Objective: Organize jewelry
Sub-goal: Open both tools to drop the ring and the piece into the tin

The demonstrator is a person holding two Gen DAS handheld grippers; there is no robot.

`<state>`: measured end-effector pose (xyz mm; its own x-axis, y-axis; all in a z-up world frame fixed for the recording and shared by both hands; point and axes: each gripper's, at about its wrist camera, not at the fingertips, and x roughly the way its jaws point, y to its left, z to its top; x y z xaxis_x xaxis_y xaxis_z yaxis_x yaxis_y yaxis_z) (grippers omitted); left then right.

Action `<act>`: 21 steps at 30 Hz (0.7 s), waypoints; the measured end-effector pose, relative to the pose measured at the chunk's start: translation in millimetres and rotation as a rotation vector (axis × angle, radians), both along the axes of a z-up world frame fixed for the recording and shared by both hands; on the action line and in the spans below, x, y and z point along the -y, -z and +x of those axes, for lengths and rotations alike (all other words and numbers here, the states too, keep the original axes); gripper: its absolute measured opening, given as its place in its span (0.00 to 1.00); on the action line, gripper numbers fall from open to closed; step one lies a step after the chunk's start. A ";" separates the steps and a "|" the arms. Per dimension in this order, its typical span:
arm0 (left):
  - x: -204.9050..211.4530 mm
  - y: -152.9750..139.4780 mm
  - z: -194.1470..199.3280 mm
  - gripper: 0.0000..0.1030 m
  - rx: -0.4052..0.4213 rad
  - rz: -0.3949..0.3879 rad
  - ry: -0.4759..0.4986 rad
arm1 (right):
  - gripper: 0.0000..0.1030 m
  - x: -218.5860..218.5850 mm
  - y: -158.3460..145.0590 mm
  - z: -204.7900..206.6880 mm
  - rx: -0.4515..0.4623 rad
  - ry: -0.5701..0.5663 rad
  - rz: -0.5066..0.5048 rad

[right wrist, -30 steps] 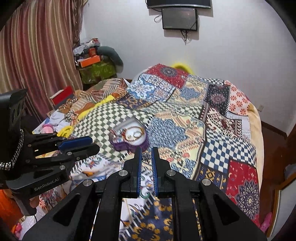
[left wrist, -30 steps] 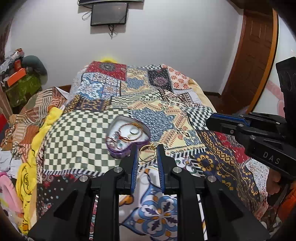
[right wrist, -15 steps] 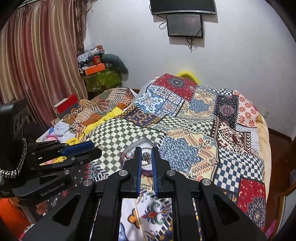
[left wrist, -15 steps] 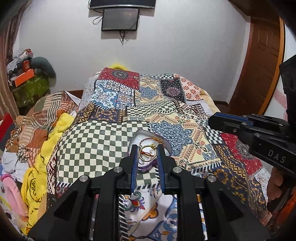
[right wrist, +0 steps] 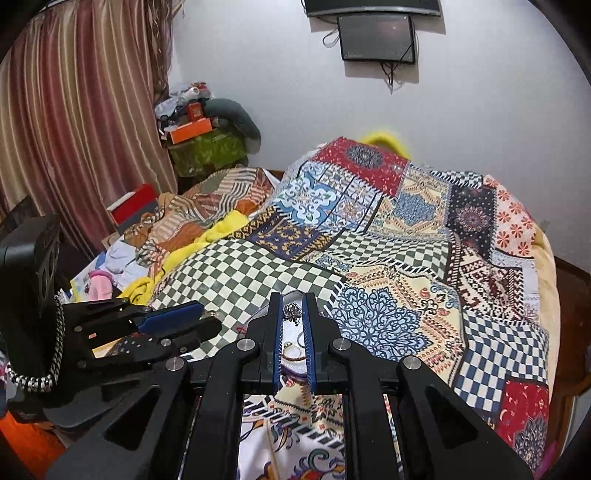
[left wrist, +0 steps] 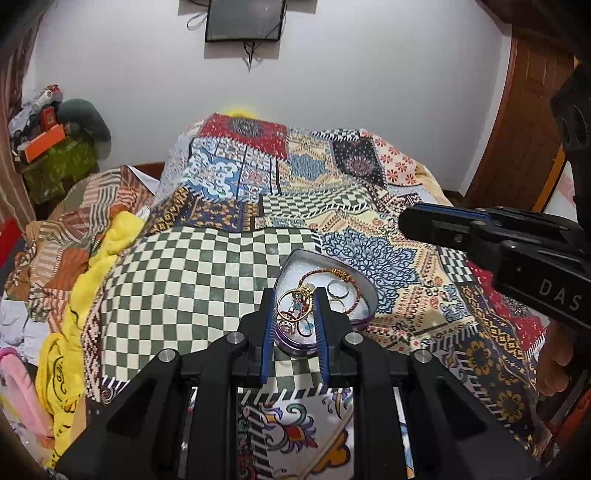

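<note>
A patchwork quilt (left wrist: 236, 288) covers the bed under me, checkered green and cream in the near part, with red, blue and tan panels running back to a white wall (left wrist: 369, 92). A dark screen (left wrist: 245, 19) hangs on that wall. In the right view a striped curtain (right wrist: 74, 129) hangs at the left, with a cluttered green stand (right wrist: 207, 147) beside it, and loose clothes (right wrist: 177, 229) lie along the bed's left edge. A wooden door (left wrist: 524, 122) shows at the right in the left view.

The heart-shaped tin (left wrist: 360, 286) sits open on the quilt, its pale inside holding a red and gold bracelet (left wrist: 354, 295) and a few rings.

My left claw (left wrist: 294, 299) reaches over the tin from the near side, its fingers partly closed on a gold hoop (left wrist: 291, 304) pinched between the blue pads. My right claw (right wrist: 293, 312) comes in just beside it, level and pointing across the bed, its fingers narrowed on a small silver ring (right wrist: 292, 312) at the tips, above the tin.
</note>
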<state>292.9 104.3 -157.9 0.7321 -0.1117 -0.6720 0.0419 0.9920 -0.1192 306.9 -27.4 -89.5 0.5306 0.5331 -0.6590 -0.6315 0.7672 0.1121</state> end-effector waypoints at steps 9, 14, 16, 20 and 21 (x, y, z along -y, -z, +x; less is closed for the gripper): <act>-0.3 23.4 27.9 0.18 -0.070 -0.035 0.031 | 0.09 -18.0 28.3 28.8 -0.111 -0.035 -0.046; 1.6 32.4 32.8 0.18 -0.095 -0.040 0.041 | 0.09 -25.0 39.3 36.2 -0.136 -0.046 -0.081; 1.8 34.3 33.1 0.18 -0.099 -0.042 0.042 | 0.09 -26.8 44.0 37.3 -0.143 -0.045 -0.095; 1.7 36.3 32.9 0.18 -0.103 -0.041 0.042 | 0.09 -29.3 50.5 39.1 -0.161 -0.049 -0.103; 2.0 36.5 32.9 0.18 -0.103 -0.039 0.041 | 0.09 -30.1 51.5 38.7 -0.162 -0.051 -0.108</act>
